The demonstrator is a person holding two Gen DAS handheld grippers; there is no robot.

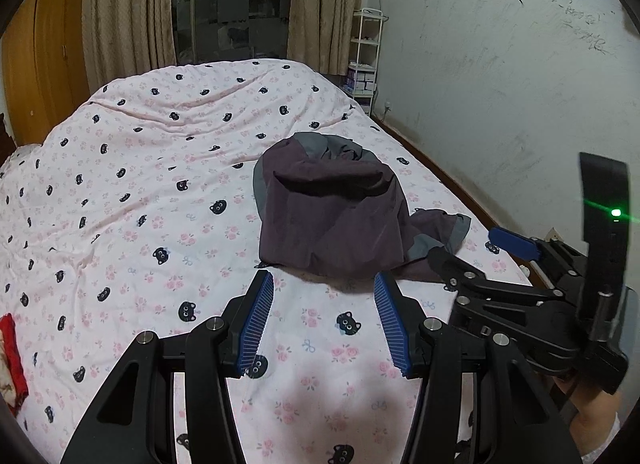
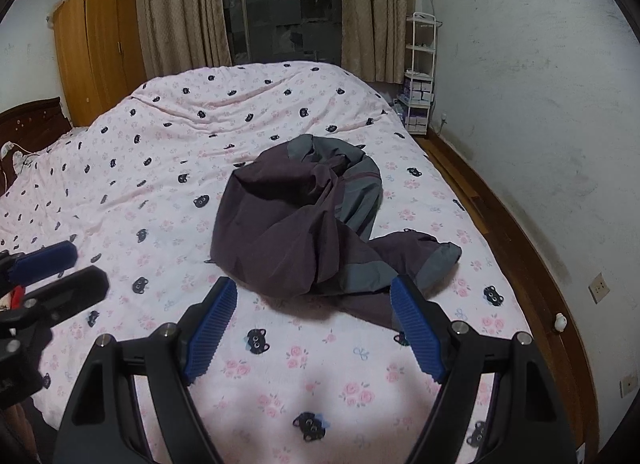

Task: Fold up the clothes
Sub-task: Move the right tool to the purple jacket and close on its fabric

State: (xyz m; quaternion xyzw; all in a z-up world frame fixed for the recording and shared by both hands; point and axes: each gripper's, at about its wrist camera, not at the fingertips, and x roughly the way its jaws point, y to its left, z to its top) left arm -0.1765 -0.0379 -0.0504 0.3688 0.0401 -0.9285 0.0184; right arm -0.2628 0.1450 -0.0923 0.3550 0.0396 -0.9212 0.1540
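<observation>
Right now both my left tongs (image 1: 324, 284) and right tongs (image 2: 312, 290) stand apart, holding nothing, just short of the crumpled purple-and-grey jacket (image 2: 296, 219) on the bed (image 2: 120, 167). Before folding, I judge I should pinch two separate edges, perhaps the hem and the grey-cuffed sleeve (image 2: 436, 260), and spread it flat.

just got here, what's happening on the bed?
A person holds a set of tongs in each hand over a bed with a pink cat-print cover. A crumpled purple-and-grey jacket lies heaped in the middle, not yet folded. Both the left tongs and the right tongs are open and empty, pointed down at the near edge of the jacket without touching it. Folding hasn't started.
</observation>
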